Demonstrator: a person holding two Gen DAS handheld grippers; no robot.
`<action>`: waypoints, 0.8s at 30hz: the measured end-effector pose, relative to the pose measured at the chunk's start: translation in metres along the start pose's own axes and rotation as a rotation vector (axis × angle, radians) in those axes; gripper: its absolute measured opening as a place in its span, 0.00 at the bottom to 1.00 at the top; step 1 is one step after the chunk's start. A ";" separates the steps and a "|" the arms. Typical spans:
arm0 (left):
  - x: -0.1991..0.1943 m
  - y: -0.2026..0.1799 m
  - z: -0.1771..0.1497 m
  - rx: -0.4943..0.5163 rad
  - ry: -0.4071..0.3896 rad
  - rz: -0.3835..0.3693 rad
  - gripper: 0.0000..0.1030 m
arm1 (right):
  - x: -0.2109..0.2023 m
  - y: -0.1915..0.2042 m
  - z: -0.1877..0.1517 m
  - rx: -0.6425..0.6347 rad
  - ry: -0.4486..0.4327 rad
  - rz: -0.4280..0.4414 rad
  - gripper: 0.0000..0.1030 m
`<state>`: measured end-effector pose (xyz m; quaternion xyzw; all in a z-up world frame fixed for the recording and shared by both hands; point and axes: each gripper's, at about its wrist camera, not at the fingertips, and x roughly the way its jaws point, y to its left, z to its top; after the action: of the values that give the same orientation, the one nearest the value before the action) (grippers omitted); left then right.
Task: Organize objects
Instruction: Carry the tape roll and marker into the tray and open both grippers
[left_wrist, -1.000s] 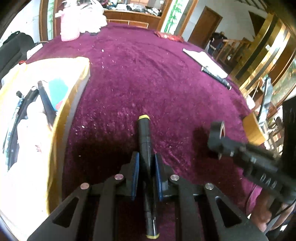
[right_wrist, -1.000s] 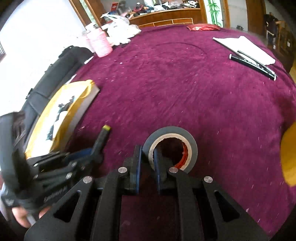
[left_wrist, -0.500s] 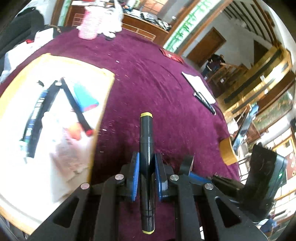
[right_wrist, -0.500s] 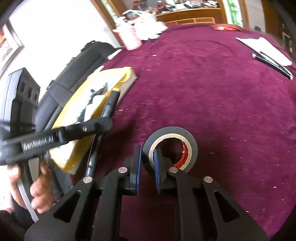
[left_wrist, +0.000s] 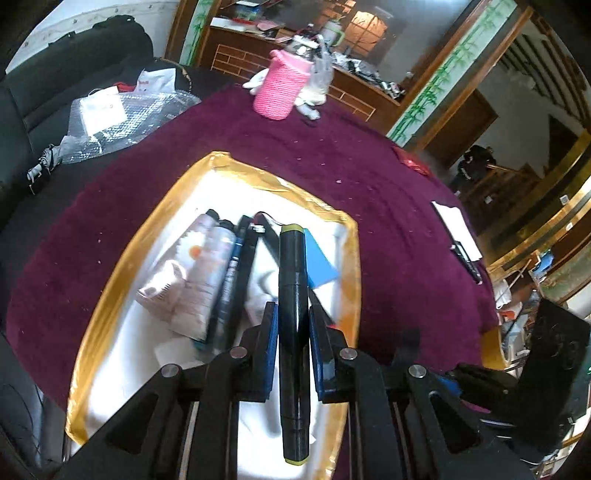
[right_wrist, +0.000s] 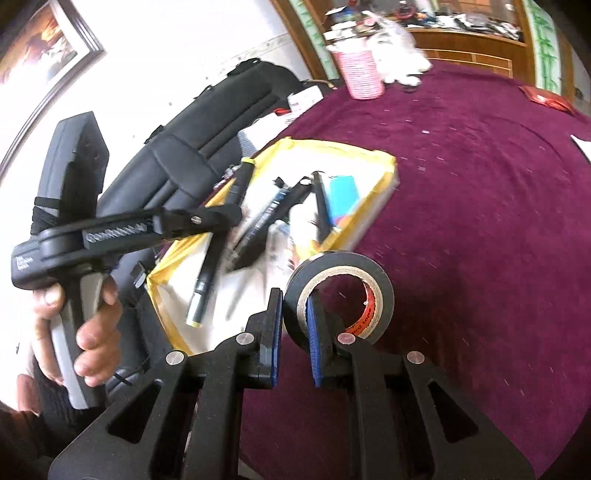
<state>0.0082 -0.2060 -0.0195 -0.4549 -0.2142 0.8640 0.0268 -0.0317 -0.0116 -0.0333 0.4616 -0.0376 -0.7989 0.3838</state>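
My left gripper (left_wrist: 293, 325) is shut on a black marker with yellow-green ends (left_wrist: 292, 317) and hangs over the yellow-rimmed white tray (left_wrist: 221, 166). The tray holds pens, a tube and a blue card (left_wrist: 320, 263). In the right wrist view the same marker (right_wrist: 218, 243) shows above the tray (right_wrist: 384, 166), carried by the left gripper (right_wrist: 221, 218) in a person's hand (right_wrist: 92, 325). My right gripper (right_wrist: 293, 325) is shut on the wall of a black tape roll (right_wrist: 341, 295), just right of the tray's near end, above the purple cloth.
A purple cloth (left_wrist: 332, 155) covers the round table. A pink knitted cup (left_wrist: 281, 88) stands at the far edge, white paper with black pens (left_wrist: 458, 232) at the right. A black chair (right_wrist: 207, 122) and bubble wrap (left_wrist: 122, 122) lie to the left of the table.
Both grippers have swung left toward the tray, each keeping its hold. The marker was over bare cloth and now hangs over the tray. The tape roll has come up beside the tray's near end.
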 end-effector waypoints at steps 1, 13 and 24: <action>0.002 0.003 0.001 -0.003 0.005 0.004 0.14 | 0.004 0.002 0.005 -0.005 0.006 0.009 0.12; 0.030 0.014 0.021 0.006 0.045 0.016 0.14 | 0.037 -0.003 0.047 0.016 0.025 0.036 0.13; 0.053 0.029 0.029 -0.006 0.080 0.039 0.14 | 0.056 -0.019 0.079 0.031 0.024 0.030 0.13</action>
<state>-0.0412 -0.2292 -0.0577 -0.4932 -0.2065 0.8448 0.0174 -0.1191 -0.0576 -0.0353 0.4765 -0.0522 -0.7866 0.3893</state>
